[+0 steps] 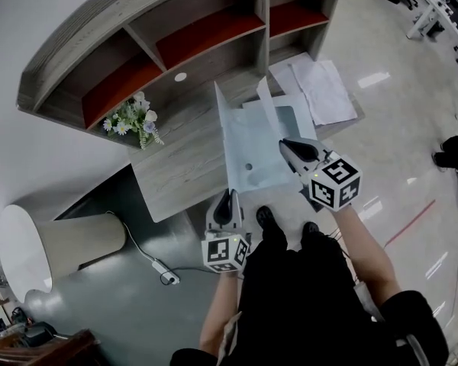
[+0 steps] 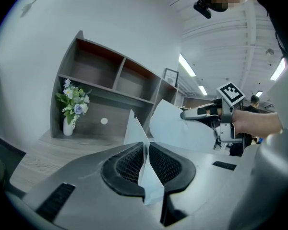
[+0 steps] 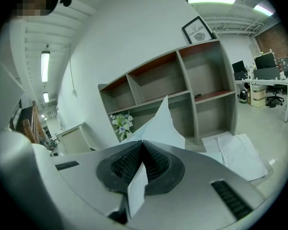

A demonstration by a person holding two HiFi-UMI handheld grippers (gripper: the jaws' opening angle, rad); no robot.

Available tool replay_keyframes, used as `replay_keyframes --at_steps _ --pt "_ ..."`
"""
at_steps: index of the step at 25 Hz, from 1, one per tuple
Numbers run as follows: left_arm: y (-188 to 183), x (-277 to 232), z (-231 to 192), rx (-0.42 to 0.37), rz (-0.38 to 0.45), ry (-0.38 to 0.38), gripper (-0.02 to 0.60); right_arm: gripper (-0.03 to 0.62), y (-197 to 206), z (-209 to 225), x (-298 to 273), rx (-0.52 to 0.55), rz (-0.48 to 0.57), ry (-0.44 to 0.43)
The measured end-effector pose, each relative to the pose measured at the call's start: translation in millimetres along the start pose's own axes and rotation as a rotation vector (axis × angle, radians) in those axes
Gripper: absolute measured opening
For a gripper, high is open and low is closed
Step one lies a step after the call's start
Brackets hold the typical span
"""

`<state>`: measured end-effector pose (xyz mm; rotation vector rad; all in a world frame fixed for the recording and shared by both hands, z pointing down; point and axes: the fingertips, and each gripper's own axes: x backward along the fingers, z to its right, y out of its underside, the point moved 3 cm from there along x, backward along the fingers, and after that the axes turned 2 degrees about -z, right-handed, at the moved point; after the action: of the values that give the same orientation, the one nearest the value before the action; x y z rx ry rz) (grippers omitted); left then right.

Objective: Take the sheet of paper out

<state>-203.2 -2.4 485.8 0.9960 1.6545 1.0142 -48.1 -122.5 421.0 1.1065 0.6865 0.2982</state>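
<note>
A pale blue translucent folder (image 1: 243, 152) hangs upright over the front edge of the wooden desk (image 1: 175, 175). My left gripper (image 1: 227, 197) is shut on its lower edge; in the left gripper view the thin folder sheet (image 2: 134, 128) runs between the closed pads. My right gripper (image 1: 284, 142) is shut on a white sheet of paper (image 1: 268, 107) at the folder's right side and is raised higher than the left. The right gripper view shows the paper (image 3: 161, 126) rising to a point beyond the jaws, with an end of it behind the pads. From the left gripper view, the right gripper (image 2: 184, 113) holds the sheet (image 2: 175, 131).
A grey shelf unit (image 1: 175, 48) with red-backed compartments stands at the back of the desk. A small vase of flowers (image 1: 135, 120) sits at its left. Loose white papers (image 1: 320, 88) lie at the desk's right end. A lamp shade (image 1: 57, 248) and a power strip (image 1: 165, 273) are on the floor at left.
</note>
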Motion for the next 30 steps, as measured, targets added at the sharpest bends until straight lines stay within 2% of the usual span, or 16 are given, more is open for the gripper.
replay_keyframes --at_steps 4,18,30 --pt "-1.8 6.7 14.4 -0.008 0.014 -0.020 0.051 0.014 -6.4 -1.0 29.3 0.005 0.036 -0.011" --pt "-17.2 47.9 87.8 -0.034 0.102 -0.115 0.051 0.014 -9.6 9.2 137.6 0.018 0.128 -0.074" --pt "-50.2 75.0 188.4 -0.070 0.150 -0.038 0.040 0.014 -7.7 1.6 231.1 0.057 0.194 -0.136"
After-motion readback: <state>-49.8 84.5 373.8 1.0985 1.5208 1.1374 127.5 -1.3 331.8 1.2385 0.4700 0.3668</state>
